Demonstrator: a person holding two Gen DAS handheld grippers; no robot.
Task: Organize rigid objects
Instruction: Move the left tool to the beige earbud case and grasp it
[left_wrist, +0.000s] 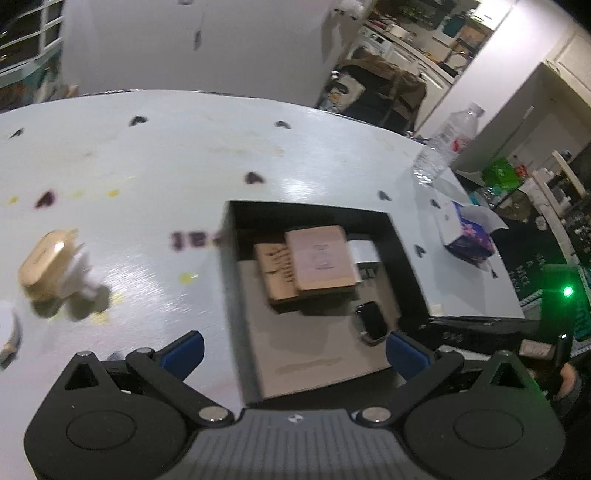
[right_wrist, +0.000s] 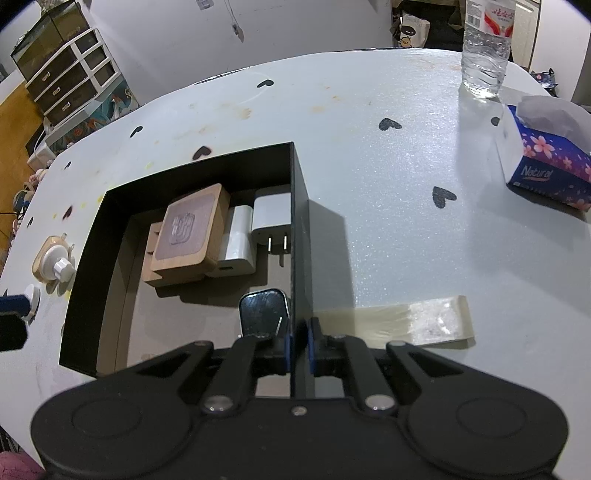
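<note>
A black open box (right_wrist: 92, 236) lies on the white table. Inside it are a stacked pair of wooden blocks (right_wrist: 190, 232), two white chargers (right_wrist: 271, 218) and a dark-faced watch (right_wrist: 264, 310). My right gripper (right_wrist: 299, 343) is shut on the box's right wall (right_wrist: 301, 240) near its front end. My left gripper (left_wrist: 295, 352) hangs wide open above the box's near left part, with nothing between its blue pads (left_wrist: 184, 350). The left wrist view shows the blocks (left_wrist: 321, 258) and the watch (left_wrist: 373, 321) in the box. A wooden piece with a white knob (left_wrist: 48, 266) lies outside, to the box's left.
A water bottle (right_wrist: 485, 55) stands at the far right of the table, with a blue tissue box (right_wrist: 546, 162) nearer. A strip of clear tape (right_wrist: 406, 321) lies just right of the box. Black hearts dot the table (right_wrist: 369, 166). Drawers (right_wrist: 70, 74) stand beyond its far left.
</note>
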